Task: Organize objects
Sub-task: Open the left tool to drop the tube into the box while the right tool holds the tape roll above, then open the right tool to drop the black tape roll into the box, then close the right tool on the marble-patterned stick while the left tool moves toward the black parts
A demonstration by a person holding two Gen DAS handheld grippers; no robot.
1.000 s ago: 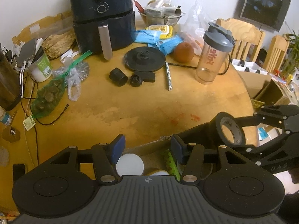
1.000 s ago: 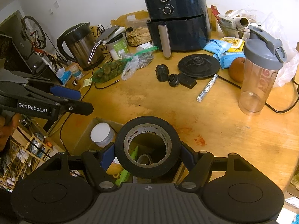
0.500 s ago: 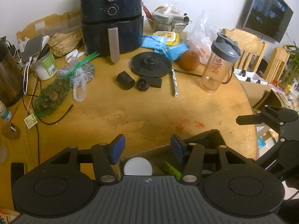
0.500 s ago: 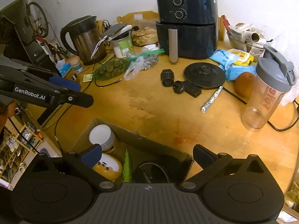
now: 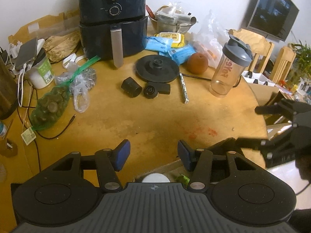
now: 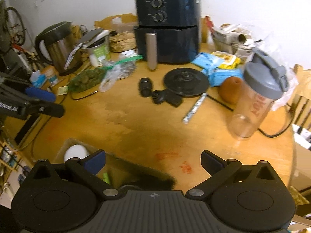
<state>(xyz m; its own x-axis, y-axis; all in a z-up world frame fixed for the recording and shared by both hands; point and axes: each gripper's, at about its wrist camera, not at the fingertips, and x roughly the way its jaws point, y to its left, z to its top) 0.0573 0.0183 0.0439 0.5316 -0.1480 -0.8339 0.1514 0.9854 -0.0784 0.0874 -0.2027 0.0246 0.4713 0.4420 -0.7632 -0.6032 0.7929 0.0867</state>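
A cardboard box (image 6: 67, 145) stands at the near table edge under both grippers; a white-lidded jar (image 6: 75, 152) and something green (image 6: 105, 177) show inside it. It also shows in the left wrist view (image 5: 171, 166). My left gripper (image 5: 152, 153) is open and empty above the box's rim. My right gripper (image 6: 153, 162) is wide open and empty over the box. The black tape roll is barely visible, dark, low in the box (image 6: 136, 186). Loose on the round wooden table (image 5: 145, 116) are black adapters (image 5: 131, 87), a foil stick (image 5: 184, 90), a shaker bottle (image 5: 230, 69).
A black air fryer (image 5: 112, 19) stands at the back. A kettle base (image 5: 157, 70), blue packets (image 5: 158, 43), an orange fruit (image 5: 197, 63), a netted bag (image 5: 49, 104), a kettle (image 6: 56, 46) and cables (image 5: 50, 134) crowd the table. Chairs (image 5: 258, 46) stand to the right.
My right gripper opened and let the black tape roll drop into the box, then rose and moved forward over the table. My left gripper drifted forward slightly, still open.
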